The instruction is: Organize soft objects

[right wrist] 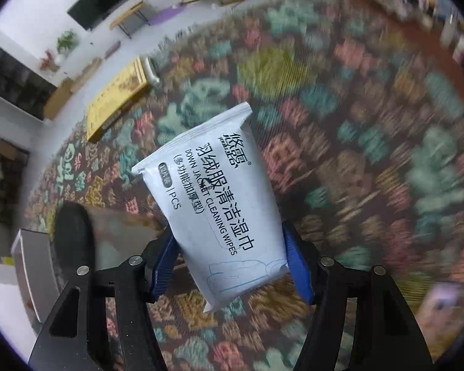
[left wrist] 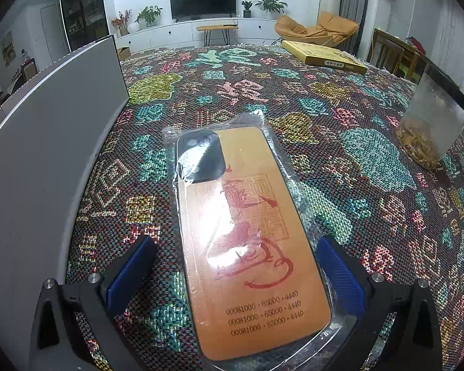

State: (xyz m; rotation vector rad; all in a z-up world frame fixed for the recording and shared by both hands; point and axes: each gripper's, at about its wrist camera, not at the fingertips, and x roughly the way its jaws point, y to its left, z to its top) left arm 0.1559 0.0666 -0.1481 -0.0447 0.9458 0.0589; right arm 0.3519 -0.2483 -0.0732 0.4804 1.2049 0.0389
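An orange phone case (left wrist: 250, 247) sealed in a clear plastic bag lies flat on the patterned woven cloth (left wrist: 355, 185). My left gripper (left wrist: 235, 241) stands open over it, one blue pad on each side; the left pad is clear of the bag and the right pad is close to its edge. In the right wrist view, a white pack of cleaning wipes (right wrist: 213, 204) hangs above the cloth (right wrist: 355, 123), which is blurred. My right gripper (right wrist: 229, 235) is shut on the pack's lower part, with both blue pads pressed against its sides.
A tall grey panel (left wrist: 46, 142) stands along the left side of the table. A flat yellow box (left wrist: 324, 55) lies at the far edge, and a clear jar with yellow bits (left wrist: 430, 123) stands at the right. Beyond the table are a TV stand and an armchair.
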